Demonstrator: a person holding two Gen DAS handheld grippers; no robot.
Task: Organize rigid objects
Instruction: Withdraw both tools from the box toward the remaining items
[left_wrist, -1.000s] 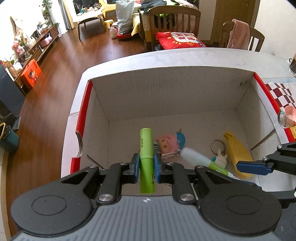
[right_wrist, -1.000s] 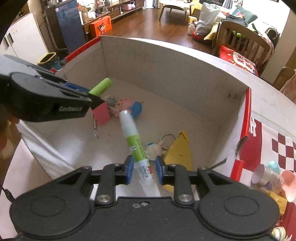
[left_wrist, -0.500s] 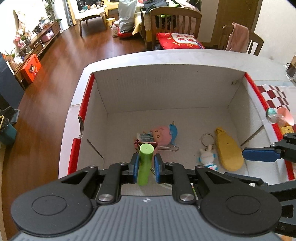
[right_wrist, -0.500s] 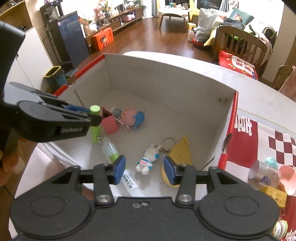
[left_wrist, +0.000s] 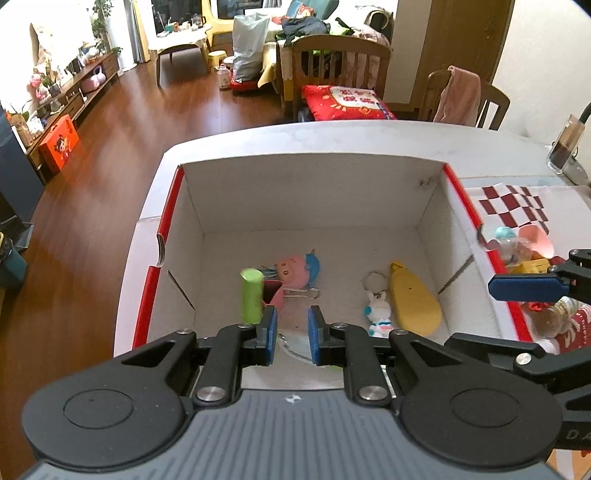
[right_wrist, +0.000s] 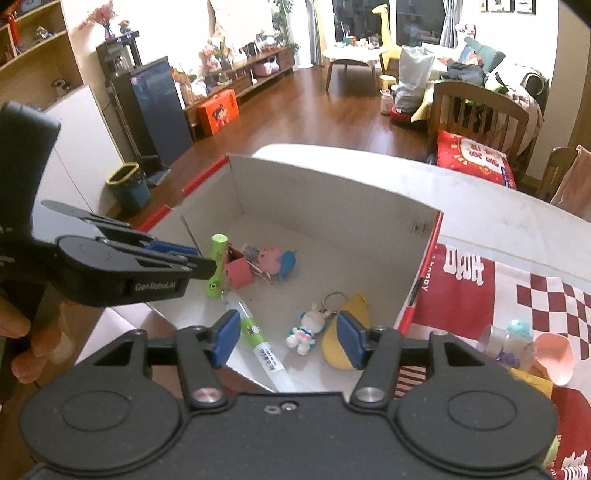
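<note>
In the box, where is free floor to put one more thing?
The box floor is bare along the back wall, behind the pig toy and yellow piece. The near-left part is crowded: green tube, pink clip, white pen.

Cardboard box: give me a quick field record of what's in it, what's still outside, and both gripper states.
container: cardboard box, open top, on white table
inside: green tube, pink binder clip, pig toy, rabbit keychain, yellow piece, white-green pen
green tube: leaning on binder clip
outside, on checkered cloth: pink scoop, small bottle
left gripper: open, empty
right gripper: open, empty
</note>
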